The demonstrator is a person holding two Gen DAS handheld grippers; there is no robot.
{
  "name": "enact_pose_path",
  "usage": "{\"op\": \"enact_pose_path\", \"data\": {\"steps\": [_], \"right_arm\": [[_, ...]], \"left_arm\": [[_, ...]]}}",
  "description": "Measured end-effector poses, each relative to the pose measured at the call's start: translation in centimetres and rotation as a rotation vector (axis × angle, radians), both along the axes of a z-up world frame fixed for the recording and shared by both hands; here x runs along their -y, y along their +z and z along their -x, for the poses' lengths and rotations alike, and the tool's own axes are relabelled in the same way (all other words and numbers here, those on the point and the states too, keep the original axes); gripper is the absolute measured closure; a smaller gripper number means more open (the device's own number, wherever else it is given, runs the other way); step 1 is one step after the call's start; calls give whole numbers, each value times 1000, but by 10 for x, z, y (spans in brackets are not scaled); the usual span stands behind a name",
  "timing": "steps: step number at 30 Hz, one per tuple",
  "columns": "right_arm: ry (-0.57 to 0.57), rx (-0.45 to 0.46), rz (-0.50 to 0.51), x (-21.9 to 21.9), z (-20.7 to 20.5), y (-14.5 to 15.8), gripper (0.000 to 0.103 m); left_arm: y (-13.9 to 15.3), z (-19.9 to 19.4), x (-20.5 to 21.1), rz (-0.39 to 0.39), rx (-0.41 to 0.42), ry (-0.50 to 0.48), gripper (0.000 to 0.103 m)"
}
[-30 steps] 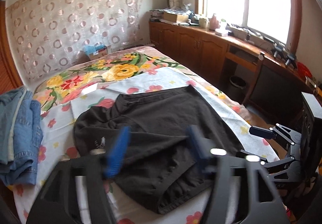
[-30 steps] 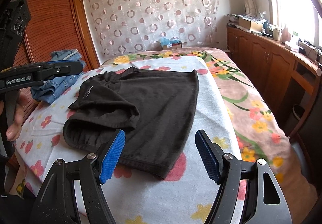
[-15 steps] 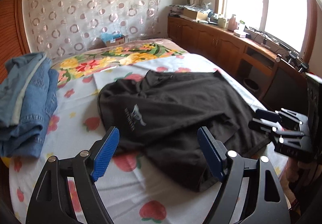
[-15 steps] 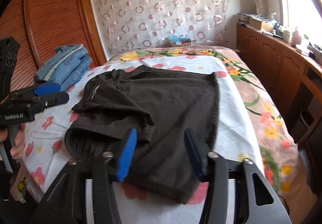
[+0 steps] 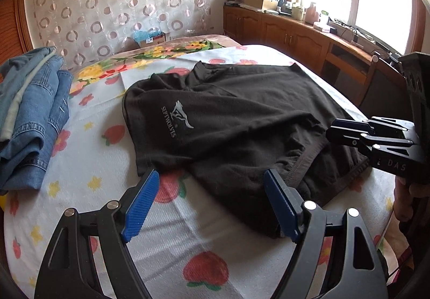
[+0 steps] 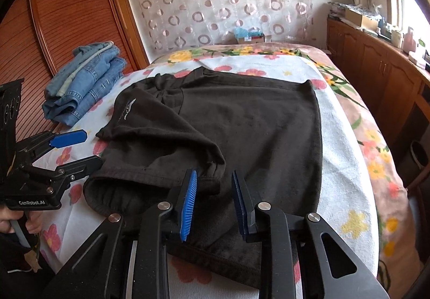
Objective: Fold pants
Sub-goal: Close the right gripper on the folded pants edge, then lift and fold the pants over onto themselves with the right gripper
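Black pants (image 5: 242, 121) with a white logo lie partly folded on the flowered sheet (image 5: 88, 191); they also show in the right wrist view (image 6: 255, 127). My left gripper (image 5: 209, 202) is open and empty, low over the near edge of the pants. It shows from the side in the right wrist view (image 6: 78, 148). My right gripper (image 6: 215, 202) has its jaws narrowed but apart, over the near hem, with no cloth between them. It shows at the right in the left wrist view (image 5: 346, 129).
Folded blue jeans (image 5: 29, 110) are stacked at the bed's left side, near a wooden wardrobe (image 6: 61, 19). Wooden cabinets (image 5: 295, 35) under the window run along the right. A small box (image 6: 250, 35) sits at the bed's head.
My left gripper has swung left and come closer to the near edge of the pants. My right gripper has narrowed its jaws and moved in over the hem.
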State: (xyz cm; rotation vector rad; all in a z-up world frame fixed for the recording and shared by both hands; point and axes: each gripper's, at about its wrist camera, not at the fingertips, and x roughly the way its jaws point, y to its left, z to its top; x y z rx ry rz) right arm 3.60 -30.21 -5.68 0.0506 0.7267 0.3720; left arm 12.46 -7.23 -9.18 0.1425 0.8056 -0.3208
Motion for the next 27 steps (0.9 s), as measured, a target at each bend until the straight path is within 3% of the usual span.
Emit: {"op": "enact_pose_path", "data": {"steps": [2, 4, 7, 16, 27], "right_arm": [[13, -9, 9, -6, -1, 0, 79], [26, -18, 18, -11, -3, 0, 92], [47, -1, -12, -8, 1, 5, 97], [38, 130, -52, 17, 40, 41, 98], [7, 149, 13, 36, 75, 48, 98]], "left_arm": [[-2, 0, 0, -3, -4, 0, 22], [-3, 1, 0, -4, -8, 1, 22], [-1, 3, -1, 4, 0, 4, 22], [18, 10, 3, 34, 44, -13, 22], [24, 13, 15, 39, 50, -43, 22]]}}
